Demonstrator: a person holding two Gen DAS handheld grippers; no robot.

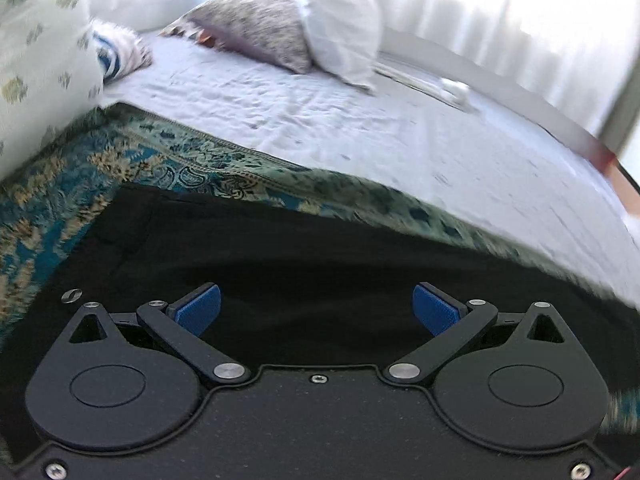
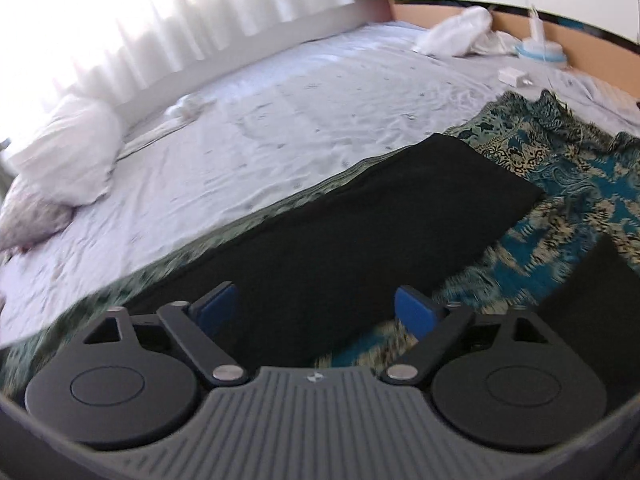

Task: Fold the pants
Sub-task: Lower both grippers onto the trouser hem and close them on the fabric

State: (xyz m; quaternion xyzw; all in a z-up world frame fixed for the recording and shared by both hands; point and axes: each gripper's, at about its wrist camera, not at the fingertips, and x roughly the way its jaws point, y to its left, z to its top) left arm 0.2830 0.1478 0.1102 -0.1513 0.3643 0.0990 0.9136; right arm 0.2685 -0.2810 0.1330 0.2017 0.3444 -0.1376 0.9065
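Left view only: one button on black cloth pants [image 1: 300, 248]
Right view only: white charger block [image 2: 513, 76]
Pillows: three
Claws: left gripper [image 1: 316, 310], right gripper [image 2: 316, 308] both apart, empty

Pants [image 1: 280, 248] btm hidden behind tongs.

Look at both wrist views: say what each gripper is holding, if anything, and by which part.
Nothing is held. The left gripper and the right gripper both have their jaws apart, with only the black pants lying on the patterned blanket beneath them.

One black pair of pants [image 2: 360, 216], one patterned teal throw [image 2: 568, 184], two grippers, three pillows.
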